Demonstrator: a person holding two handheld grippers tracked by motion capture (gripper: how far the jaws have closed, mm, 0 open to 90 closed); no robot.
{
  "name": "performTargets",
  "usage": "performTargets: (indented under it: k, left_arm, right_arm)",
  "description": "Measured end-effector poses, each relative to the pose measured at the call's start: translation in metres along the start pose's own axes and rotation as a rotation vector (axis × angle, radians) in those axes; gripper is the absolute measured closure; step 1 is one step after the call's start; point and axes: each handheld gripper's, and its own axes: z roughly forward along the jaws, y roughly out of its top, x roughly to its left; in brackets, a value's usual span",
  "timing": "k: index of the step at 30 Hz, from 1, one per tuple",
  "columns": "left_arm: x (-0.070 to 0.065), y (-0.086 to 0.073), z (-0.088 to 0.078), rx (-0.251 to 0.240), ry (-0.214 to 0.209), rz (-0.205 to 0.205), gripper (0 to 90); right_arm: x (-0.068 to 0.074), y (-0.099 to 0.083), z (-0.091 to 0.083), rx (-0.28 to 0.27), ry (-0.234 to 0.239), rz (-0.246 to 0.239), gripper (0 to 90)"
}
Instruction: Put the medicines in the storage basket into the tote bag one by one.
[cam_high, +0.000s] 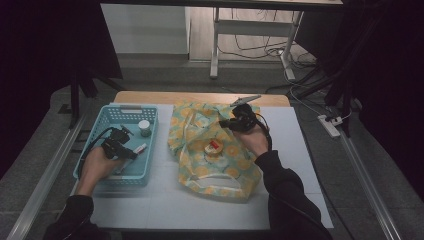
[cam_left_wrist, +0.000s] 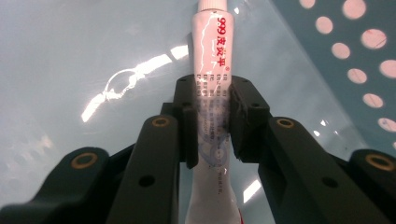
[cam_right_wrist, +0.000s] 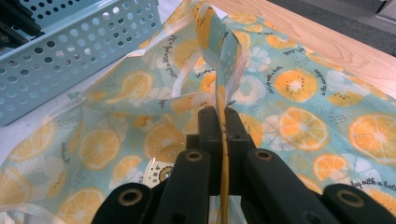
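Sleeves and forearms lowest in the high view, reaching up onto the worktop (cam_high: 300, 165). At left, left gripper (cam_high: 131, 149) down inside the blue basket (cam_high: 125, 108), on a slim white tube (cam_high: 140, 148). Small white bottle (cam_high: 144, 128) just beyond. At right, right gripper (cam_high: 226, 123) at the far rim of the orange-print bag (cam_high: 210, 172), mouth drawn up and open, a small red-and-white pot (cam_high: 214, 146) lying inside.

Over to the left gripper view: fingers (cam_left_wrist: 245, 112) clamped on the tube at mid-length, red lettering and cap end pointing away, tube seemingly flat on the glossy basket floor, not yet lifted.

Right gripper view now: fingers (cam_right_wrist: 236, 135) tight together on a thin fold of the bag's edge, fabric standing upright out of the grip, basket off to the upper left.

Step in hand, by the look of it: picking the tube out of the basket for bagging. Next move likely calling for a straight lift clear of the perforated wall, a carry across to the open mouth and a release beside the pot. Firm right-hand pinch needed throughout, against a sagging mouth.
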Motion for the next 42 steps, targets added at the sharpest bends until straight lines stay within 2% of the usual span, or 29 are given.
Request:
performTargets:
  k: [3, 5, 13, 18, 24, 33, 42]
  left_arm:
    - [0.002, -0.001, -0.001, -0.008, 0.012, -0.018, 74.8]
    - [0.003, -0.002, -0.002, -0.02, 0.018, -0.008, 74.9]
    - [0.008, -0.006, -0.018, -0.116, -0.001, -0.021, 74.9]
    - [0.007, -0.004, -0.03, -0.168, -0.012, -0.033, 75.0]
    - [0.002, 0.0, -0.04, -0.208, -0.023, -0.029, 75.0]
    - [-0.011, 0.006, -0.054, -0.236, -0.033, -0.007, 75.0]
    - [-0.024, 0.012, -0.066, -0.267, -0.064, 0.018, 75.0]
  right_arm:
    - [0.0, 0.0, 0.0, -0.003, 0.0, -0.001, 90.0]
    - [0.0, 0.0, 0.0, -0.004, 0.0, 0.0, 90.0]
    - [0.0, 0.002, -0.002, -0.012, 0.002, -0.001, 90.0]
    - [0.0, 0.003, -0.002, -0.013, 0.001, -0.003, 90.0]
    - [0.001, 0.004, -0.002, -0.013, 0.002, -0.006, 90.0]
    - [0.001, 0.005, -0.003, -0.019, 0.002, -0.006, 90.0]
    - [0.002, 0.005, -0.002, -0.022, 0.005, -0.007, 90.0]
